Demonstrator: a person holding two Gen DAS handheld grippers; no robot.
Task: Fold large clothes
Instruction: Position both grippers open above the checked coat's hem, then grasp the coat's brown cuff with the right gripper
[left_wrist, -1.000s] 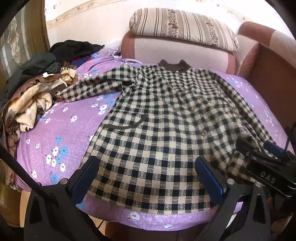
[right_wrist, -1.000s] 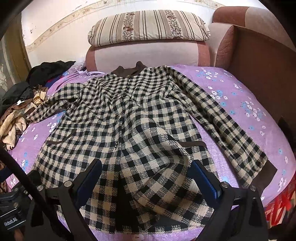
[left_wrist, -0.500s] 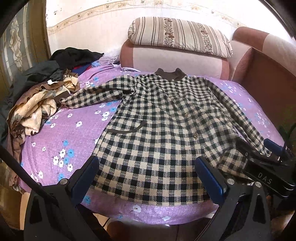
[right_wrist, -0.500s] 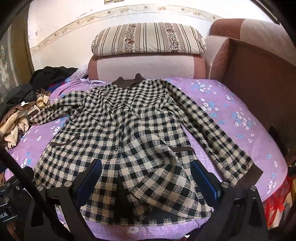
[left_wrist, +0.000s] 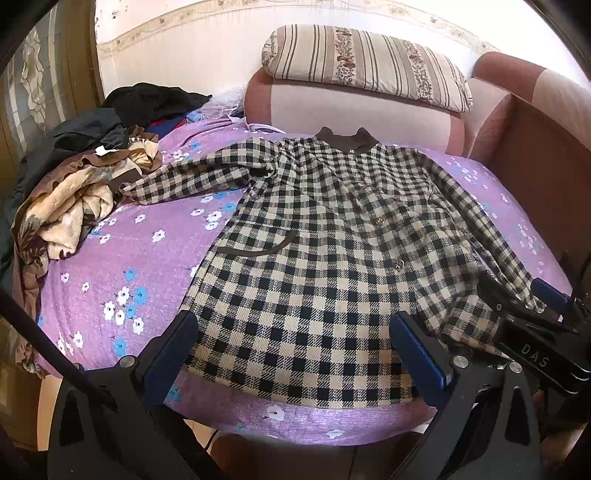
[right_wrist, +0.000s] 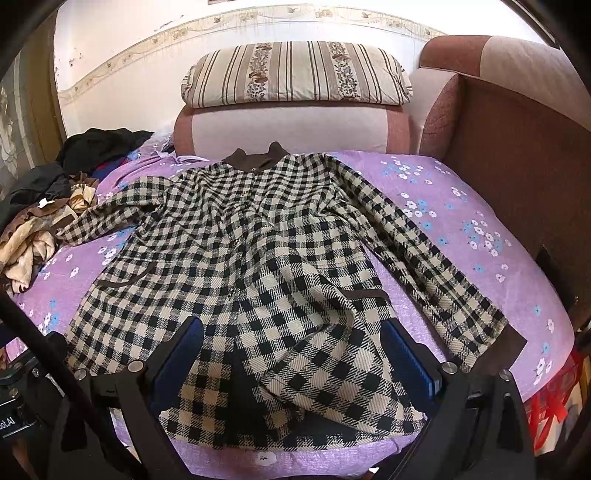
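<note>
A black-and-cream checked coat (left_wrist: 325, 258) (right_wrist: 258, 266) with a brown collar lies spread flat, front up, on a purple flowered bed (left_wrist: 122, 266) (right_wrist: 461, 221), collar toward the far end. Both sleeves stretch out to the sides. Its hem near the right front is rumpled. My left gripper (left_wrist: 295, 343) hovers open over the hem near the bed's front edge, holding nothing. My right gripper (right_wrist: 291, 354) is open too, above the lower middle of the coat, its blue pads apart. The right gripper's body (left_wrist: 532, 332) shows at the lower right of the left wrist view.
A heap of other clothes (left_wrist: 70, 192) (right_wrist: 40, 221), brown, cream and black, lies on the bed's left side. A striped pillow (left_wrist: 365, 62) (right_wrist: 295, 74) rests on the padded headboard. A brown wooden side panel (right_wrist: 517, 155) borders the bed on the right.
Both grippers have pulled back and up from the coat, so more of the bed and its front edge shows. They stay open. The coat has not moved.
</note>
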